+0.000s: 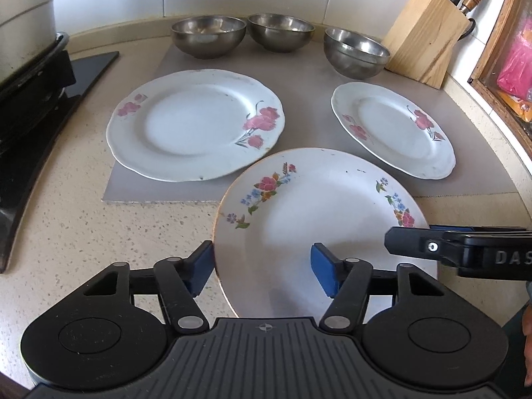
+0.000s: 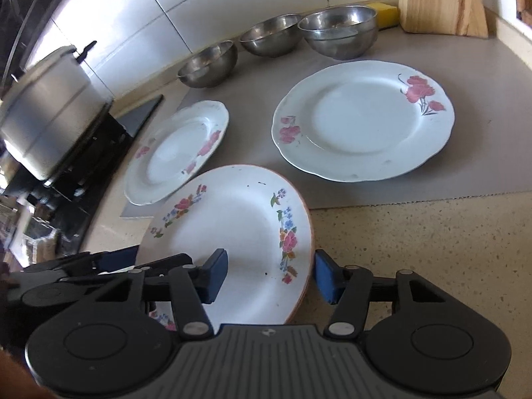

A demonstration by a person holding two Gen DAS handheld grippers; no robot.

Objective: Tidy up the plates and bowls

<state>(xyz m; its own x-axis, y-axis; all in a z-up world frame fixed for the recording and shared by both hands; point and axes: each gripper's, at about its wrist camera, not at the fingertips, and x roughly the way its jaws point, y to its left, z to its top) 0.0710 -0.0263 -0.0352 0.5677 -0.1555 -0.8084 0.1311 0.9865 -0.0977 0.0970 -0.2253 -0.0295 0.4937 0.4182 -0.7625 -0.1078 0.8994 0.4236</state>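
A gold-rimmed plate with mixed flowers is lifted over the counter's front, tilted; it also shows in the right wrist view. My left gripper stands open with its blue pads either side of the plate's left rim. My right gripper is open around the plate's right rim. Two white plates with pink flowers lie on the grey mat: the left one and the right one. Three steel bowls stand in a row behind them.
A wooden knife block stands at the back right by a wooden window frame. A stove with a metal pot is at the left. A yellow sponge lies behind the bowls. A tiled wall backs the speckled counter.
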